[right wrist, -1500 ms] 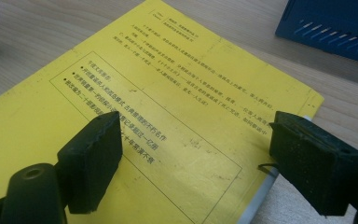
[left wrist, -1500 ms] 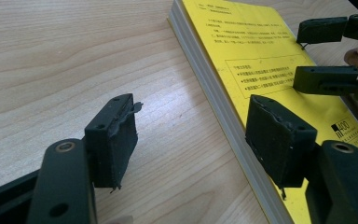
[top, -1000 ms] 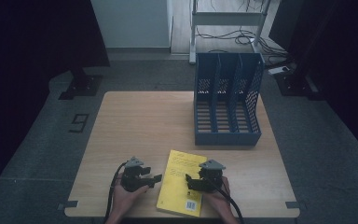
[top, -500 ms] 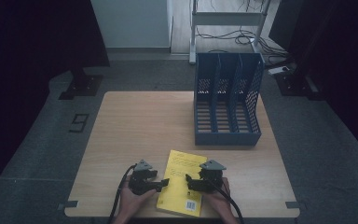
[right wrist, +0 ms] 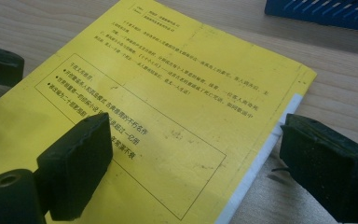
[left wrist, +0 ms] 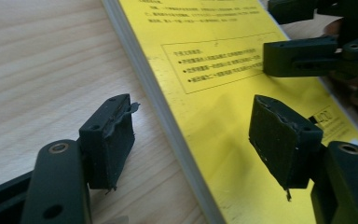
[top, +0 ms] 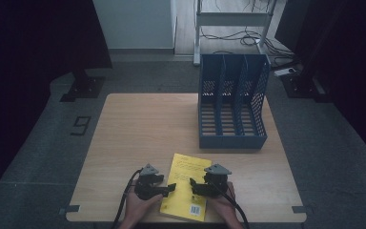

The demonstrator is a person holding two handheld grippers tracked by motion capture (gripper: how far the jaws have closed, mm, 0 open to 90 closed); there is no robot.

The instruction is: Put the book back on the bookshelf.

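A yellow book (top: 187,190) lies flat near the table's front edge, its printed cover facing up. My left gripper (top: 170,187) is open at the book's left side. In the left gripper view (left wrist: 196,140) the page edge of the book (left wrist: 223,93) runs between the jaws, one pad (left wrist: 114,137) over bare wood and the other over the cover. My right gripper (top: 194,183) is open too. In the right gripper view (right wrist: 203,170) its jaws straddle the other long edge of the book (right wrist: 168,102), with one pad (right wrist: 326,170) over the table.
A blue three-slot file rack (top: 231,109) stands at the back right of the wooden table (top: 138,124), and its base (right wrist: 321,11) is also in the right gripper view. A person's hands hold both grippers at the front edge. Cables trail off the near side.
My left gripper has slid right, from beside the book to straddling its left edge. The right gripper has barely shifted. The book lies where it was.
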